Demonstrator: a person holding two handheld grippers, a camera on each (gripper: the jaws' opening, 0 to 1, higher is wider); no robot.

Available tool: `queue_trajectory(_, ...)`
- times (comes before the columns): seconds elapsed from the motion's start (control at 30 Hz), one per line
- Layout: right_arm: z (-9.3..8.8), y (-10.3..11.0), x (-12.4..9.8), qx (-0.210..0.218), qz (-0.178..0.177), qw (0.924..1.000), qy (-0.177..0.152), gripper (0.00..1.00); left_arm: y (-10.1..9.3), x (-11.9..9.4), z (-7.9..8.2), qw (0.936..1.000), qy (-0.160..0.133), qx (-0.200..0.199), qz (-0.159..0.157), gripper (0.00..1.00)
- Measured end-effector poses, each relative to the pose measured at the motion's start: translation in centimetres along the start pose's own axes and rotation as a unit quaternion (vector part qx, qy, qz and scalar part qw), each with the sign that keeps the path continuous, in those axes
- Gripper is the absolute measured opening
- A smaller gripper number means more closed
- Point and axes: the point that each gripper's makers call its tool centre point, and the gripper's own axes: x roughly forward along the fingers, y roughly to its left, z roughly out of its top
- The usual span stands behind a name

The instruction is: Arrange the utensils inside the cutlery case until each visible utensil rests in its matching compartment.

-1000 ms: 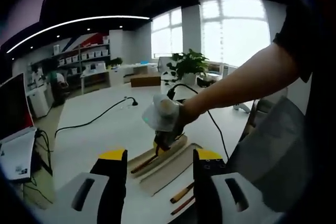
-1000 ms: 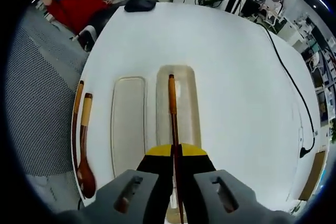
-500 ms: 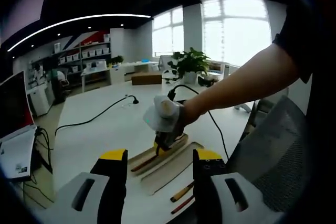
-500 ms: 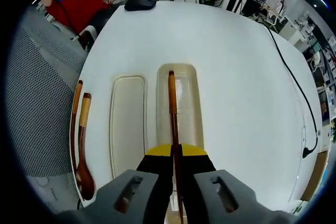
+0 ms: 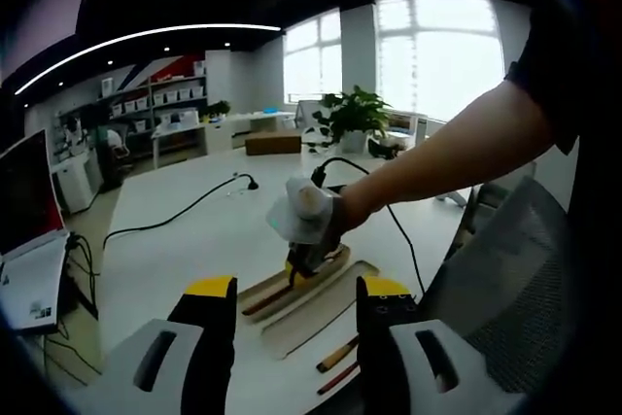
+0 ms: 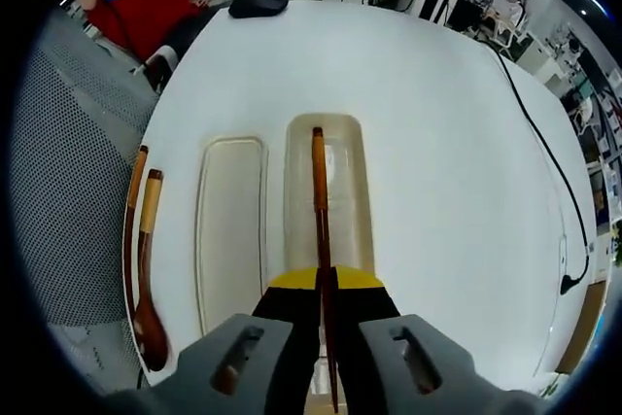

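Right gripper (image 6: 324, 284) clamps a chopstick (image 6: 318, 201) over the case (image 6: 352, 191); spoon (image 6: 146, 279) waits beside its lid (image 6: 230, 230). Left gripper (image 5: 292, 313) gapes empty. Barely begun.

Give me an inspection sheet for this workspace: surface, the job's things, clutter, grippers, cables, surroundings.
Surface: round white table, mostly bare.
Job's things: clear cutlery case lies open beside its pale lid; one brown chopstick is held lengthwise over the case. A wooden spoon and a second chopstick lie side by side near the table edge, outside the case.
Clutter: dark computer mouse at the far edge.
Grippers: right gripper shut on the chopstick; left gripper open, holding nothing, back from the case.
Cables: black cable runs across the table's right side.
Surroundings: mesh office chair, potted plant, bright windows, shelving.
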Motion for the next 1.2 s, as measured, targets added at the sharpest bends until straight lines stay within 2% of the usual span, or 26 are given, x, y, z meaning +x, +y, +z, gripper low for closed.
queue_trajectory(0.37, 0.1, -0.4, 0.2, -0.001, -0.006, 1.0, 0.001, 0.0, 0.0, 0.0, 0.1, 1.0, -0.005, -0.005, -0.004, 0.5)
queue_trajectory(0.47, 0.0, -0.4, 0.1, 0.021, 0.0, 0.9998, -0.001, 0.0, 0.0, 0.0, 0.1, 1.0, -0.005, -0.006, -0.004, 0.51)
queue_trajectory(0.5, 0.1, -0.1, 0.1, 0.04, 0.009, 0.9991, -0.007, 0.0, 0.0, 0.0, 0.1, 1.0, -0.004, -0.007, -0.005, 0.51)
queue_trajectory(0.63, -0.2, -0.2, 0.0, 0.043, 0.009, 0.999, -0.006, 0.01, 0.0, 0.0, 0.0, 1.0, -0.003, -0.004, -0.004, 0.5)
queue_trajectory(0.87, -0.6, -0.6, -0.7, 0.037, 0.0, 0.9993, -0.002, 0.09, 0.1, 0.0, 0.1, 1.0, -0.003, -0.005, -0.003, 0.5)
queue_trajectory(1.2, 1.2, -0.8, -3.0, 0.032, -0.024, 0.9988, -0.029, 0.14, 0.1, -0.1, 0.4, 0.9999, -0.015, -0.008, -0.002, 0.5)
